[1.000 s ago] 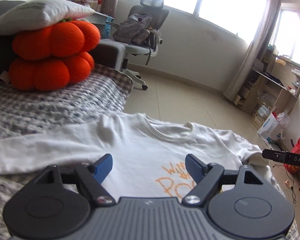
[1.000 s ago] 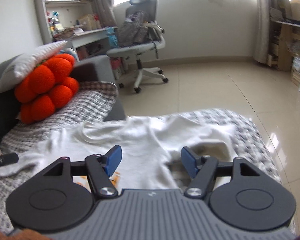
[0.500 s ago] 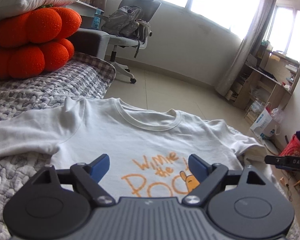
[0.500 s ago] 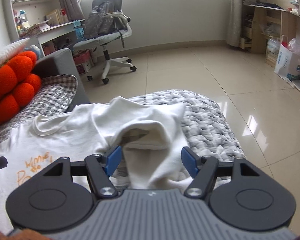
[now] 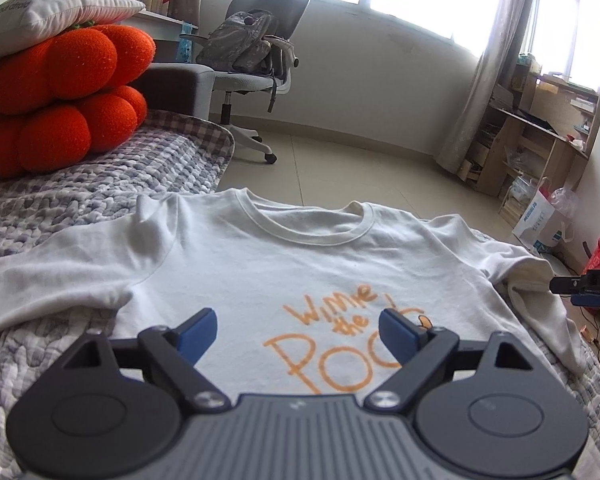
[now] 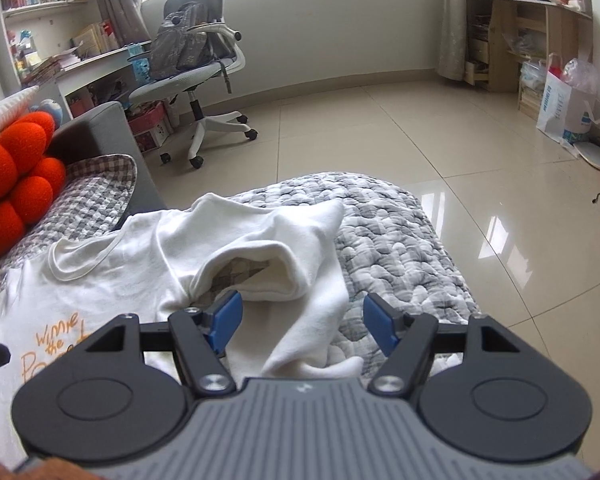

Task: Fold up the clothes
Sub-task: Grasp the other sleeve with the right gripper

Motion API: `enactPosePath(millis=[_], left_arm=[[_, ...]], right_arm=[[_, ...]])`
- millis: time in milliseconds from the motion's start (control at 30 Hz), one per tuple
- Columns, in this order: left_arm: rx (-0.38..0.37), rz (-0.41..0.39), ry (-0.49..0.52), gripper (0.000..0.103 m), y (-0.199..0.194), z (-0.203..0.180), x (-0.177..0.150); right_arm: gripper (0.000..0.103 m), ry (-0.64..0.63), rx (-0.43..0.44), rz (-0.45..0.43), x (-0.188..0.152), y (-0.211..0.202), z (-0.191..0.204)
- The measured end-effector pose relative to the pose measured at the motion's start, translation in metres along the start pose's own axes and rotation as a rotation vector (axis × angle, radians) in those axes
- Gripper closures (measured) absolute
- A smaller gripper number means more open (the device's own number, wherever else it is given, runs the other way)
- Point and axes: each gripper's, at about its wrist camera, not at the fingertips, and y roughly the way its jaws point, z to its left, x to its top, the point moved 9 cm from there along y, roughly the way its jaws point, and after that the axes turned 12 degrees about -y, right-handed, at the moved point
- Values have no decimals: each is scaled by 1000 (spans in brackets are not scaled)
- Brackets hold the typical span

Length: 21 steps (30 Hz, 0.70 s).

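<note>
A white long-sleeve shirt (image 5: 260, 264) with orange lettering lies face up on a grey quilted bed (image 5: 100, 184), collar toward the far edge. My left gripper (image 5: 298, 330) is open and empty, hovering over the print. The shirt's left sleeve (image 5: 40, 292) stretches out to the left. In the right wrist view the shirt (image 6: 112, 280) shows with its right sleeve (image 6: 296, 264) bunched and folded back, cuff opening gaping. My right gripper (image 6: 302, 320) is open and empty just above that sleeve. Its tip also shows in the left wrist view (image 5: 584, 286).
Orange round cushions (image 5: 60, 100) and a white pillow (image 5: 48, 12) sit at the bed's left end. An office chair (image 5: 252, 64) with a backpack stands on the tiled floor beyond. Shelves (image 5: 540, 128) and bags (image 6: 568, 108) line the right wall. The bed edge (image 6: 440, 240) drops to the floor.
Both grippers pulled back and swung right. The right gripper's view shifted from the shirt's middle onto the bunched right sleeve. Both stayed open.
</note>
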Motion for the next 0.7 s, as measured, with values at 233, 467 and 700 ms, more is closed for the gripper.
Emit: enactPosePath(millis=[233,467,700], left_arm=[[-15,4,-19,15,-1,3,0],[-15,17,-9,15,1,-1,-4],[-12,20,-9,15,1,-1,-5]], right_arm=[[32,88,-30,-14,3,-7,-30],[38,156,49,65,-7,5,-36],[66,194,92,81,-13,14,-30]])
